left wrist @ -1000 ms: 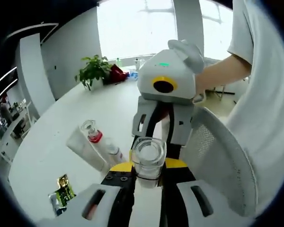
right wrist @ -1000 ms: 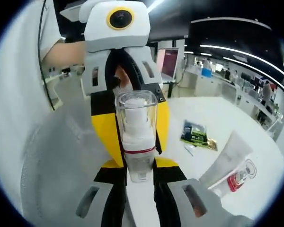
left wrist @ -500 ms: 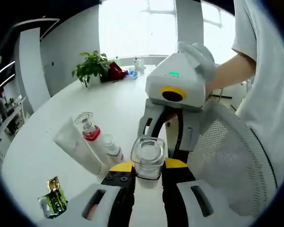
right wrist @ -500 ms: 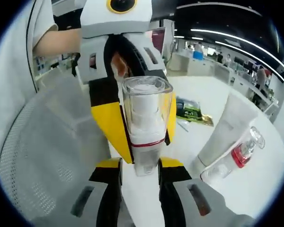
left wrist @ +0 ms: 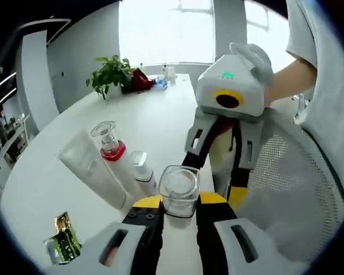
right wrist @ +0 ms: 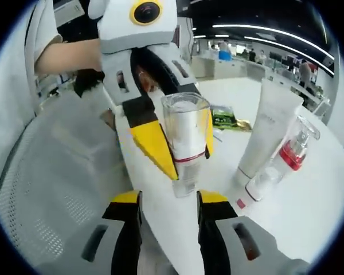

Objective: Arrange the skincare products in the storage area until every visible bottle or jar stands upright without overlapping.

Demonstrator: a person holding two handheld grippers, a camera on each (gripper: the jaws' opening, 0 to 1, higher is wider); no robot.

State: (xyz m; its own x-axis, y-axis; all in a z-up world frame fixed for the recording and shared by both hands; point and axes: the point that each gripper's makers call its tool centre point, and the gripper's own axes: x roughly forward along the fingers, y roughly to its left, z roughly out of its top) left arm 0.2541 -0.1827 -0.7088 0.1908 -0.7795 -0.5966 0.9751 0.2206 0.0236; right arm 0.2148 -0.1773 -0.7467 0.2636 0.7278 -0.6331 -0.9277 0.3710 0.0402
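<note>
Spray bottle (right wrist: 185,143) clamped by left gripper (left wrist: 178,213), right gripper (right wrist: 169,200) released, potted plant (left wrist: 110,76) seen from left gripper view

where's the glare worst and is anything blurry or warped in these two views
Left gripper view: the window is blown out white and backlights the plant. Right gripper view: dimmer room, ceiling light strips streak overhead. Fisheye bends the table edge in both; the clear-capped bottle stays sharp.

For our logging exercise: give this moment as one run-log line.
left gripper: shut on clear-capped pump bottle | right gripper: open | white tube, red-collared clear bottle: lying on white table
</note>
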